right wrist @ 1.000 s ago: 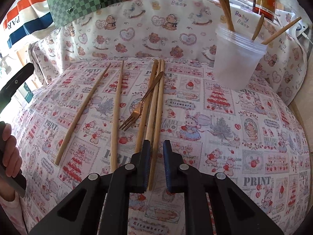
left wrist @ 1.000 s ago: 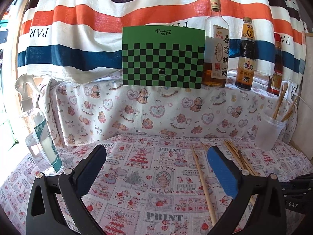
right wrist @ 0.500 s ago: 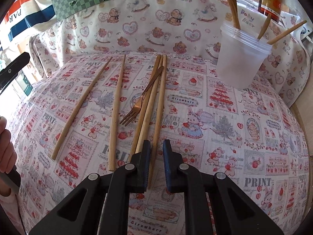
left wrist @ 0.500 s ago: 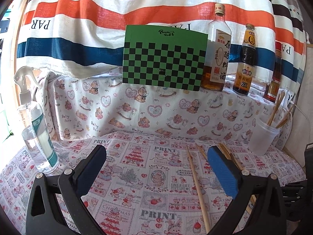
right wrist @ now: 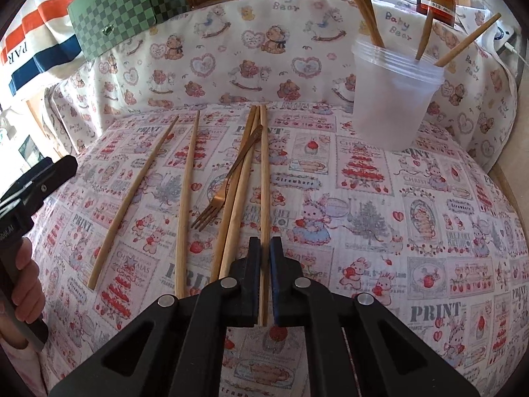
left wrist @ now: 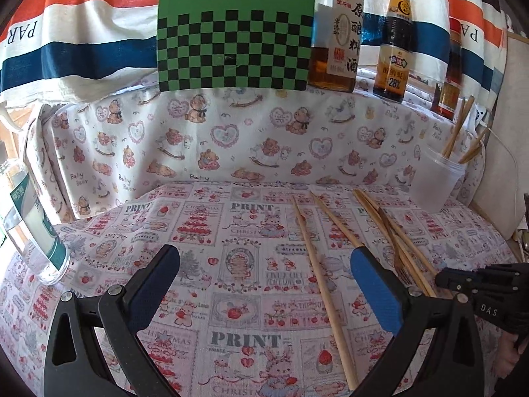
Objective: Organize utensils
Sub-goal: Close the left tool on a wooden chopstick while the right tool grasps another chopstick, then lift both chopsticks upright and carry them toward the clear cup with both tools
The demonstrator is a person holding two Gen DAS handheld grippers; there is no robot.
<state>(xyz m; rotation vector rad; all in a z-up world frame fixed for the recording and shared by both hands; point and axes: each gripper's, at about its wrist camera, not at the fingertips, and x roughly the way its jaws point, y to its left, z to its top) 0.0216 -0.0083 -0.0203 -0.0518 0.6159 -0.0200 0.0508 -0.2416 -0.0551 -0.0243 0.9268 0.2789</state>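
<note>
Several wooden chopsticks lie on the printed cloth. In the right wrist view my right gripper [right wrist: 263, 243] has its jaws closed around the near end of the rightmost chopstick [right wrist: 263, 178]. Two more chopsticks [right wrist: 236, 205] lie just left of it with a bronze fork [right wrist: 228, 183] across them. Two separate chopsticks [right wrist: 185, 198] lie farther left. A translucent plastic cup [right wrist: 395, 99] at the back right holds several chopsticks. My left gripper [left wrist: 264, 264] is open and empty above the cloth, left of a chopstick [left wrist: 317, 274].
A spray bottle [left wrist: 31, 228] stands at the left edge. Sauce bottles [left wrist: 337, 29] and a green checkerboard [left wrist: 234, 36] stand on the raised ledge behind. The cloth-covered ledge wall [left wrist: 231, 139] bounds the back. The other gripper's black body [left wrist: 479, 284] shows at right.
My right gripper has moved forward and its jaws have narrowed onto the rightmost chopstick. My left gripper has dropped lower and moved closer to the table.
</note>
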